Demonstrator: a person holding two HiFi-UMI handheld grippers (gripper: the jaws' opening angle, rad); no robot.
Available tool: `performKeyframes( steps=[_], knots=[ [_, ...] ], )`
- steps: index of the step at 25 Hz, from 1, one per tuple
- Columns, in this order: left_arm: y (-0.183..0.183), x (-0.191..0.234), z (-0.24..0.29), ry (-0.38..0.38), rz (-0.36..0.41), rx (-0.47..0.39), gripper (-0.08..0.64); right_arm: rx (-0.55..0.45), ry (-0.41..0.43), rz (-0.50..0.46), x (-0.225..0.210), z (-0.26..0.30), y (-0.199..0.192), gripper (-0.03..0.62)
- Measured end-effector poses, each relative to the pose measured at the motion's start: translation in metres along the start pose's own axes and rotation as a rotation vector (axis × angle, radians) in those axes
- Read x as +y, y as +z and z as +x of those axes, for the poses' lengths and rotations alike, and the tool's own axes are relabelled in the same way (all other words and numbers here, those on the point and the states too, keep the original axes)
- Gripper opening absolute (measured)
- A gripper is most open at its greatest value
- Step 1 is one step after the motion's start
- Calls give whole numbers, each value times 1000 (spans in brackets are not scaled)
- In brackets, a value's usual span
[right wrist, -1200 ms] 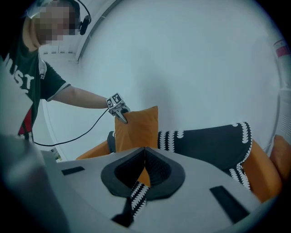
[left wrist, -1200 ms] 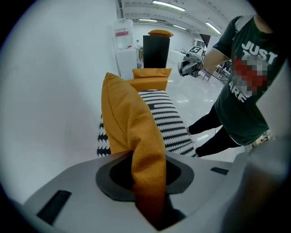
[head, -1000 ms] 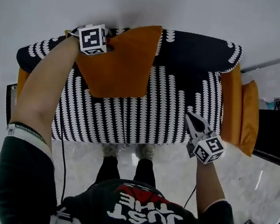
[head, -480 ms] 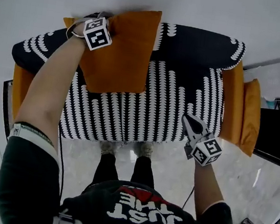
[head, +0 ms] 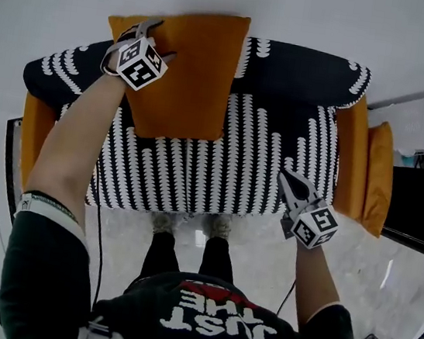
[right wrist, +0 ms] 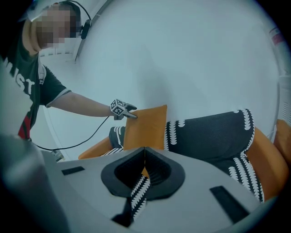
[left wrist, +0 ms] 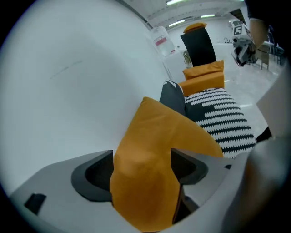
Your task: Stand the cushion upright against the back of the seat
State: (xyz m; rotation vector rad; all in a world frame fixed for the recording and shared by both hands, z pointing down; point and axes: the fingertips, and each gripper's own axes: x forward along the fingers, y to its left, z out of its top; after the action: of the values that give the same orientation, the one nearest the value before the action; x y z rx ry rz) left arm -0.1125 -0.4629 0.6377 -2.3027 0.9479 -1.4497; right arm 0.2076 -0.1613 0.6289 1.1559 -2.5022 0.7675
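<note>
Left tongs (left wrist: 142, 157) have just been opening, wide now, around the top corner of the orange cushion (head: 189, 83), which stands against the sofa back (head: 304, 72). Right tongs (head: 288, 183) are pinched together, empty, well apart.

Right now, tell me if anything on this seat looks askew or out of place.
Only the orange cushion: it stands against the seat back at the left end, slightly crooked. Its top corner sits between the jaws of the left gripper, which have just been opening. Nothing looks spilled or damaged.
</note>
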Motion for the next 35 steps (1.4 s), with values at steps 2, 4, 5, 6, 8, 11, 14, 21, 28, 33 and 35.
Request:
performKeyframes(
  steps=[2, 4, 5, 6, 8, 11, 14, 21, 28, 33, 35],
  knots=[
    [4, -2, -15, 1, -77, -52, 390, -2, 4, -5, 5, -1, 3, 26],
    [8, -1, -33, 3, -174, -112, 390, -5, 8, -11, 9, 0, 8, 26],
    [10, 0, -43, 5, -225, -147, 390, -9, 11, -17, 11, 2, 12, 26],
    [11, 1, -55, 7, -275, -183, 388, -13, 14, -25, 14, 3, 16, 26],
    [12, 3, -82, 10, -365, -257, 388, -22, 21, -44, 21, 5, 26, 26],
    [4, -3, -133, 14, -471, -346, 354, -32, 30, -71, 36, 4, 41, 26],
    [-12, -20, -189, 12, -565, -422, 258, -32, 37, -102, 53, 2, 55, 26],
    [-65, -50, -321, 56, -835, -614, 113, -64, 53, -161, 97, 5, 99, 25],
    [-108, -92, -420, 58, -1015, -699, 36, -99, 46, -202, 161, -5, 136, 25],
    [-90, -109, -465, -25, -1011, -764, 14, -147, 54, -202, 199, -16, 155, 25],
    [-77, -119, -476, -62, -995, -767, 14, -157, 63, -202, 210, -19, 158, 25]
  ],
)
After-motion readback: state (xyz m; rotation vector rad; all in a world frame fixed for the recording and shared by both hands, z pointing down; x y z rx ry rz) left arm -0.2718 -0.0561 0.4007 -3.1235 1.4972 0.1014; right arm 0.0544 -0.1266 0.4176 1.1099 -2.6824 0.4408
